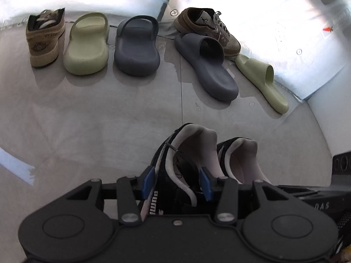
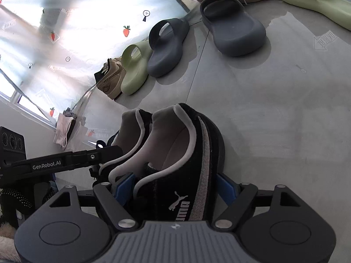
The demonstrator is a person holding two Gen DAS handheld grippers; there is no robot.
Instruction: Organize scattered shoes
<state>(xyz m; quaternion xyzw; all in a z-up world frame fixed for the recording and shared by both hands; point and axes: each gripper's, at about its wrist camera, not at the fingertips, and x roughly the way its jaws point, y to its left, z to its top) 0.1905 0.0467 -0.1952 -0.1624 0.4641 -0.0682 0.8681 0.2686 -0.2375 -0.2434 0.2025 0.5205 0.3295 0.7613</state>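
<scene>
Left wrist view, held item: left gripper (image 1: 176, 180) closes its blue pads on the left black sneaker (image 1: 175, 166), at the lower centre, gripping across one side wall of the collar; the right black sneaker (image 1: 239, 157) sits just beside it.
Left wrist view, handling: the suede-like upper looks soft and the padded collar yields, so a hold at the stiffer heel collar seems soundest; the shoe is probably light.
Left wrist view, row: a tan sneaker (image 1: 45, 38), a green slide (image 1: 86, 43) and a grey slide (image 1: 136, 45) stand side by side at upper left.
Left wrist view, scattered: a second grey slide (image 1: 208, 65), a second tan sneaker (image 1: 210, 28) and a second green slide (image 1: 263, 81) lie jumbled at upper right, touching.
Left wrist view, room: bare floor (image 1: 87, 120) fills the middle; the wall edge runs along the top.

Right wrist view, held item: right gripper (image 2: 175, 188) stands wide, its pads straddling the heel of the right black sneaker (image 2: 186, 153); firm contact cannot be told.
Right wrist view, room: open floor (image 2: 274, 120) at right; the gap between the grey slides, upper centre, looks narrow.
</scene>
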